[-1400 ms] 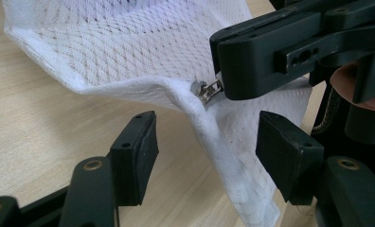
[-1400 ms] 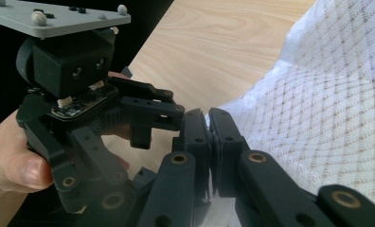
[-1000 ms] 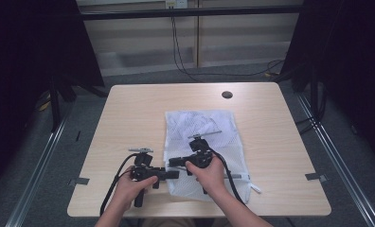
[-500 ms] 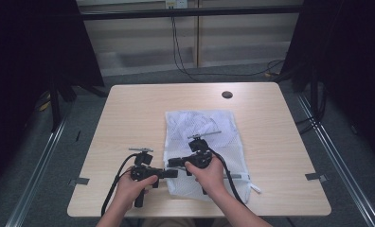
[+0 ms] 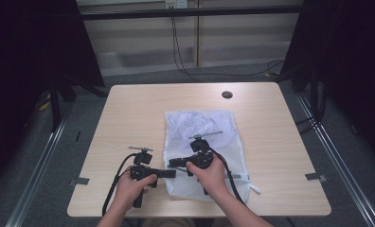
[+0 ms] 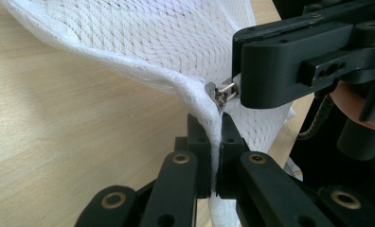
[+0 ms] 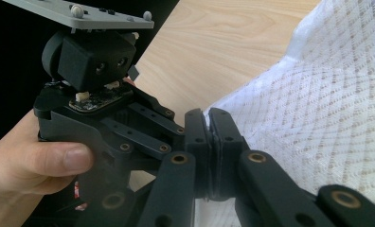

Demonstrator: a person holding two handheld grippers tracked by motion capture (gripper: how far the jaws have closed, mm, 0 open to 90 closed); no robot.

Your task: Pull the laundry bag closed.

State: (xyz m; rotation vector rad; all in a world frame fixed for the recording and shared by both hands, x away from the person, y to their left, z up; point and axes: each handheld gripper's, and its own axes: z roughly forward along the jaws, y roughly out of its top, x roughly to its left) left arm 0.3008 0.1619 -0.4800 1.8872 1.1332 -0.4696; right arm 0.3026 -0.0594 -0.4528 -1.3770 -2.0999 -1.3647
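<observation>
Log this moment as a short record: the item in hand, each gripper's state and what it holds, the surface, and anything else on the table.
item: white mesh bag, lying flat on the table, its near left edge lifted
zipper pull: small metal tab at the bag's edge
left gripper: jaws have just been closing; now shut on the bag's white edge seam, just below the pull
right gripper: shut on the zipper pull, as the left gripper view shows
gripper spacing: tips almost meeting at the bag's edge
surface: light wooden table
other: dark round spot near the table's far edge
</observation>
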